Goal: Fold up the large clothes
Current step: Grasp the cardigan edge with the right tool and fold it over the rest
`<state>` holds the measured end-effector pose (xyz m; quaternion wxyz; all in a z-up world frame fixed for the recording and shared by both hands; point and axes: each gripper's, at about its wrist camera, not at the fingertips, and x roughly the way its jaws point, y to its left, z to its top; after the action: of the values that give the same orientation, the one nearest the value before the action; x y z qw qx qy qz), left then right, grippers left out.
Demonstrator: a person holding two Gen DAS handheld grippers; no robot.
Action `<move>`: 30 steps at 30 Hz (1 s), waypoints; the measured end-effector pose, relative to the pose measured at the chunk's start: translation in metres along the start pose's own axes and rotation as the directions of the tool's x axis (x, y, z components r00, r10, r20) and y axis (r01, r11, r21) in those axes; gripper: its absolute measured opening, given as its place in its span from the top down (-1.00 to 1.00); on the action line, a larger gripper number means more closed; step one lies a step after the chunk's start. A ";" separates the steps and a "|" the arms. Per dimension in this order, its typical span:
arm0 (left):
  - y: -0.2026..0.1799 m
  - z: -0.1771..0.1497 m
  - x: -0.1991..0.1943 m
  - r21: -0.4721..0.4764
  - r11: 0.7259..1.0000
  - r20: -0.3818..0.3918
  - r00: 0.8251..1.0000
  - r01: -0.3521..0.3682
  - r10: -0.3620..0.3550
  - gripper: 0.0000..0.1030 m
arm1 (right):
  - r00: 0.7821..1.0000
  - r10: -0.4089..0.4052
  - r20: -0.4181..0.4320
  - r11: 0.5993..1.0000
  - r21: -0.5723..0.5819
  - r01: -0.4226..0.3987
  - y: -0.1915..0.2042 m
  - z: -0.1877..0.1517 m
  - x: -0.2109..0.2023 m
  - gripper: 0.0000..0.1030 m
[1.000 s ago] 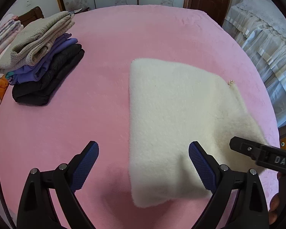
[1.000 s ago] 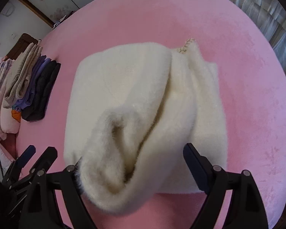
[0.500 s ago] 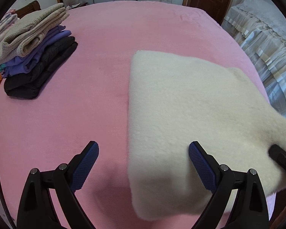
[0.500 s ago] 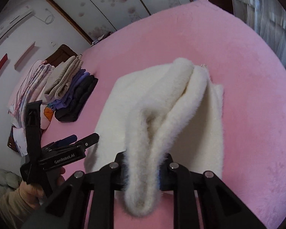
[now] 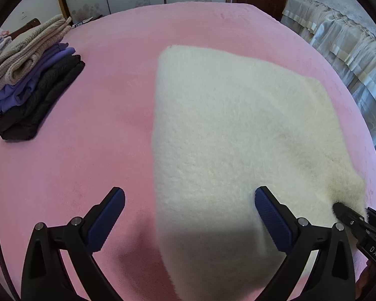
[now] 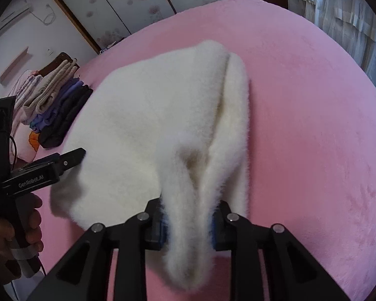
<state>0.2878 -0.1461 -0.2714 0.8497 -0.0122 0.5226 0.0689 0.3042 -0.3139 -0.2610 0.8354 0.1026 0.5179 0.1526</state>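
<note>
The right gripper pinches a fold of one fluffy cream garment, its jaws easing apart; the left gripper hovers wide open over the garment's near edge. One pink bedspread lies beneath, with one stack of folded clothes beyond.

Open pink bed is lying between the white sweater and the clothes pile blocking the far left. The sweater is covering the right half; only a narrow strip is running along its right edge.
</note>
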 end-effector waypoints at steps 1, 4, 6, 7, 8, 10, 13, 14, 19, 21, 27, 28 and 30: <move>0.001 0.001 -0.001 -0.008 1.000 -0.001 1.000 0.002 -0.002 -0.99 | 1.000 -0.001 -0.008 1.000 0.011 0.001 -0.001 0.001 0.000 0.43; 0.007 0.006 -0.004 -0.012 1.000 -0.028 1.000 0.003 -0.004 -0.99 | 0.999 -0.019 -0.042 1.000 0.006 0.019 0.004 0.010 -0.008 0.22; 0.010 0.007 -0.012 -0.005 1.000 -0.048 0.999 0.001 -0.001 -0.99 | 0.997 -0.046 -0.057 0.999 -0.017 0.045 0.008 0.015 -0.018 0.18; 0.009 0.008 -0.017 0.004 1.000 -0.057 0.998 -0.006 0.006 -0.99 | 0.996 -0.063 -0.059 0.998 -0.030 0.061 0.011 0.018 -0.024 0.18; 0.009 0.008 -0.021 0.015 1.000 -0.063 0.998 -0.012 0.013 -0.99 | 0.995 -0.079 -0.057 0.996 -0.040 0.077 0.014 0.020 -0.029 0.18; 0.008 0.008 -0.035 0.051 0.998 -0.064 0.998 -0.025 0.029 -0.99 | 0.992 -0.119 -0.035 0.991 -0.070 0.117 0.021 0.022 -0.043 0.18; 0.006 -0.001 -0.055 0.080 0.996 -0.053 0.998 -0.036 0.040 -0.99 | 0.988 -0.151 0.036 0.980 -0.128 0.155 0.036 0.017 -0.065 0.27; 0.005 -0.005 -0.060 0.080 0.996 -0.056 0.998 -0.033 0.037 -0.99 | 0.990 -0.132 0.049 0.980 -0.141 0.138 0.042 0.015 -0.070 0.61; -0.006 -0.032 -0.061 0.102 0.995 -0.051 0.998 -0.022 0.028 -0.95 | 0.998 -0.069 0.003 0.974 -0.218 0.068 0.063 0.001 -0.058 0.92; -0.008 -0.039 -0.047 0.110 0.994 -0.065 0.997 -0.022 0.029 -0.90 | 0.994 -0.105 -0.017 0.967 -0.234 0.098 0.058 -0.007 -0.043 1.00; -0.003 -0.047 -0.006 0.042 0.999 -0.149 0.989 0.028 -0.022 -0.90 | 0.991 -0.087 -0.100 0.992 -0.097 0.078 0.007 -0.016 -0.009 1.00; -0.003 -0.046 -0.006 0.044 0.999 -0.148 0.989 0.027 -0.020 -0.90 | 0.990 -0.091 -0.104 0.992 -0.102 0.080 0.008 -0.015 -0.009 1.00; -0.005 -0.044 -0.009 0.070 0.997 -0.146 0.989 0.019 -0.008 -0.90 | 0.988 -0.111 -0.109 0.987 -0.132 0.096 0.016 -0.013 -0.012 1.00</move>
<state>0.2456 -0.1563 -0.2836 0.8096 0.0094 0.5854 0.0433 0.2855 -0.3032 -0.2518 0.8155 0.0133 0.5596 0.1473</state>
